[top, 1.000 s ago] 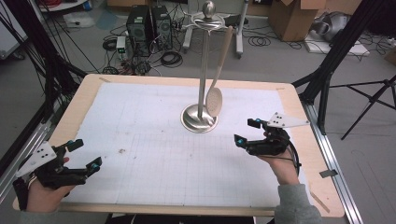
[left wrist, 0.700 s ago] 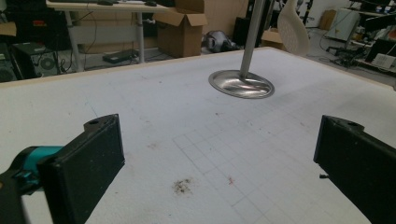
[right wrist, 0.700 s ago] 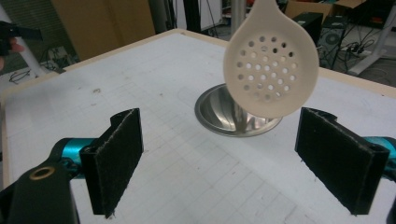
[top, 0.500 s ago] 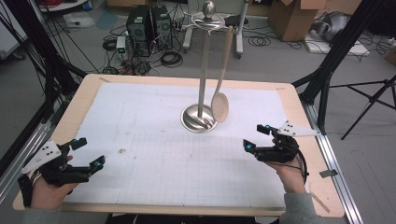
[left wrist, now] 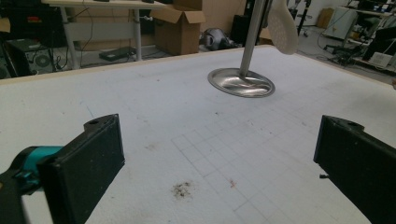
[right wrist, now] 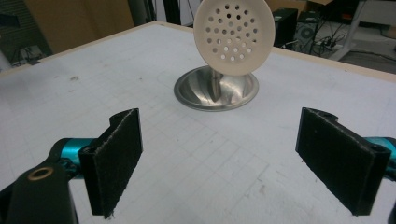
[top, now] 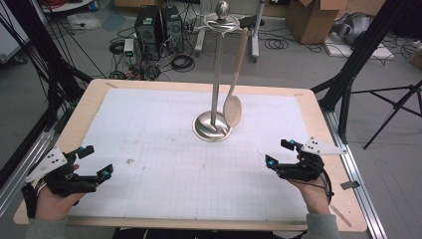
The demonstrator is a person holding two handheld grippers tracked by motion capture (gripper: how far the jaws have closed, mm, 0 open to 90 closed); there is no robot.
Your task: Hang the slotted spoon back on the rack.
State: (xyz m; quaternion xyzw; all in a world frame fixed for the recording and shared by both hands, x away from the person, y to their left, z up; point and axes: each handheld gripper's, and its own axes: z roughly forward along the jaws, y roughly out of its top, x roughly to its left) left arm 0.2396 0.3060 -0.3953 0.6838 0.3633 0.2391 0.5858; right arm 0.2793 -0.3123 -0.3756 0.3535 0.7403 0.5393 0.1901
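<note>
A steel utensil stand [top: 213, 125] rises from a round base in the middle of the white mat. A cream slotted spoon [top: 233, 110] hangs from the stand's top, its perforated bowl [right wrist: 234, 36] just above the base [right wrist: 216, 88]. The stand's base [left wrist: 241, 82] and the spoon's bowl [left wrist: 283, 24] lie ahead in the left gripper view. My left gripper [top: 97, 162] is open near the front left corner. My right gripper [top: 278, 153] is open at the front right, pointing toward the stand. Nothing is between either pair of jaws.
The white gridded mat [top: 164, 149] covers a wooden table [top: 318, 117]. A dark smudge [left wrist: 182, 188] marks the mat near the left gripper. Black frame posts [top: 358, 55], a tripod, cables and cardboard boxes stand on the floor around the table.
Both grippers have drawn back toward the front edge, the right one away from the stand. The hanging spoon has swung on its hook.
</note>
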